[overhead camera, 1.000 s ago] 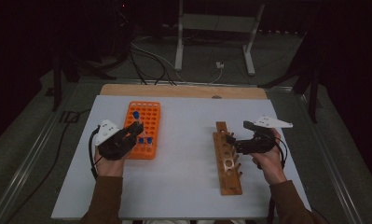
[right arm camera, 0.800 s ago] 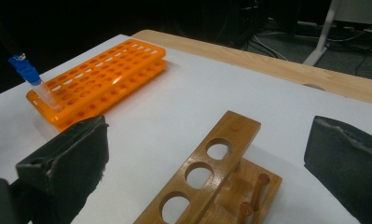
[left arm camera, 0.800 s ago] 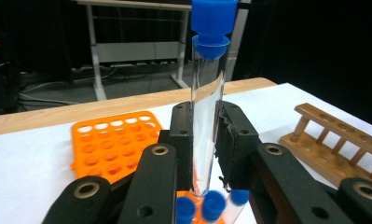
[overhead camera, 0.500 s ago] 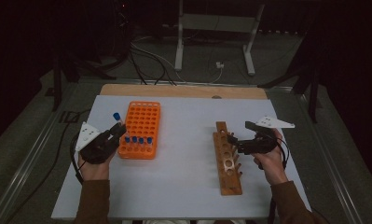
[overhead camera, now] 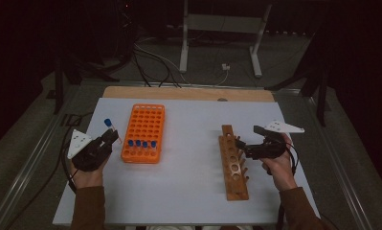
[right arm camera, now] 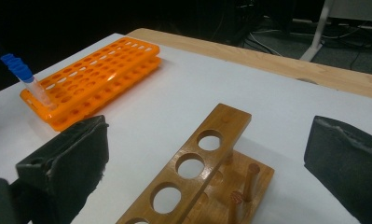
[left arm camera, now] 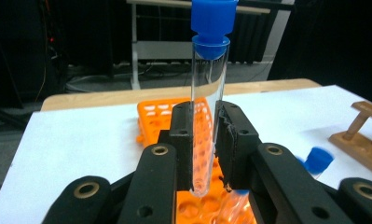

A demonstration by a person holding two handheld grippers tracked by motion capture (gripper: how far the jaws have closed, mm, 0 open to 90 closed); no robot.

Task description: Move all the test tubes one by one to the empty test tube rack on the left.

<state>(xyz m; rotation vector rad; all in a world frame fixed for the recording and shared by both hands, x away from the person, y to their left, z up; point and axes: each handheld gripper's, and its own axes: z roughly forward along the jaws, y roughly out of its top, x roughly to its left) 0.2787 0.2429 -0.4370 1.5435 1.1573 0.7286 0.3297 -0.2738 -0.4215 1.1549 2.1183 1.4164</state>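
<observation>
My left gripper point(overhead camera: 111, 138) is shut on a clear test tube with a blue cap point(overhead camera: 109, 125), just left of the orange tube rack point(overhead camera: 144, 125). In the left gripper view the tube point(left arm camera: 209, 93) stands upright between the pads of the gripper point(left arm camera: 207, 135), its cap above them. Several blue-capped tubes point(overhead camera: 140, 143) stand in the rack's near row. My right gripper point(overhead camera: 248, 138) stands open beside the far end of the wooden rack point(overhead camera: 234, 165). In the right gripper view the gripper point(right arm camera: 209, 126) has nothing between its jaws, and the wooden rack point(right arm camera: 197, 172) lies below them.
The white table top point(overhead camera: 188, 120) ends in a wooden strip point(overhead camera: 188, 93) at the far side. Beyond it are cables and a stand's metal legs point(overhead camera: 217, 43) on the floor. Open table lies between the two racks.
My left gripper has moved left, off the orange rack, with the blue-capped tube in it. The right gripper has stayed by the wooden rack.
</observation>
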